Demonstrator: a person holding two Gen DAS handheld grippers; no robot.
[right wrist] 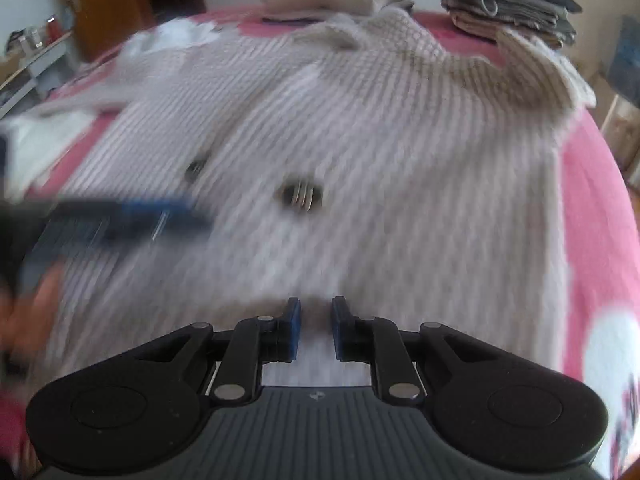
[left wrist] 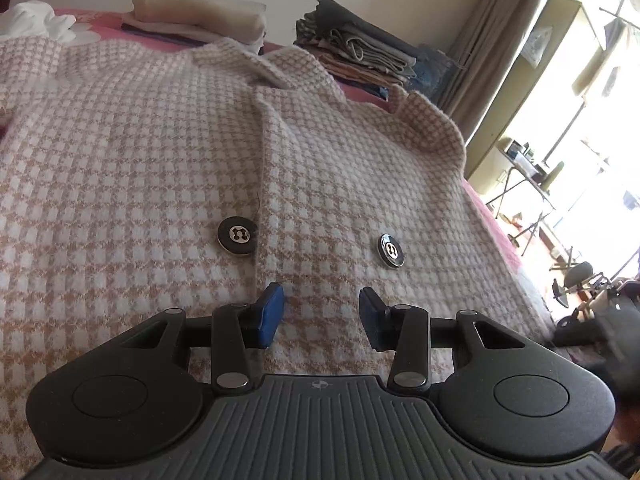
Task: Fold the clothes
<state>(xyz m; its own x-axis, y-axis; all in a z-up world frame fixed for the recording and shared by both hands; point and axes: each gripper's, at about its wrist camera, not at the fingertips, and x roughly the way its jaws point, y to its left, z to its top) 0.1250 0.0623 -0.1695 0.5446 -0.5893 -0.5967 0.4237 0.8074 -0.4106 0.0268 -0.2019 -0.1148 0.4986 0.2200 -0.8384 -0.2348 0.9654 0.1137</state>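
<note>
Jacket (left wrist: 160, 152) lies spread flat, front up, on the pink bed (right wrist: 592, 208), its collar away from both grippers and its length running straight ahead of them. Left gripper (left wrist: 322, 316) hovers low just short of the two buttons, fingers apart and empty. Right gripper (right wrist: 316, 330) sits near the hem, narrowly parted, holding nothing.

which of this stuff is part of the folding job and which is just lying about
Job: houndstooth coat; left gripper; right gripper.

Lying about: grey folded stack; beige folded pile; white garment; pink bedspread; curtain.
</note>
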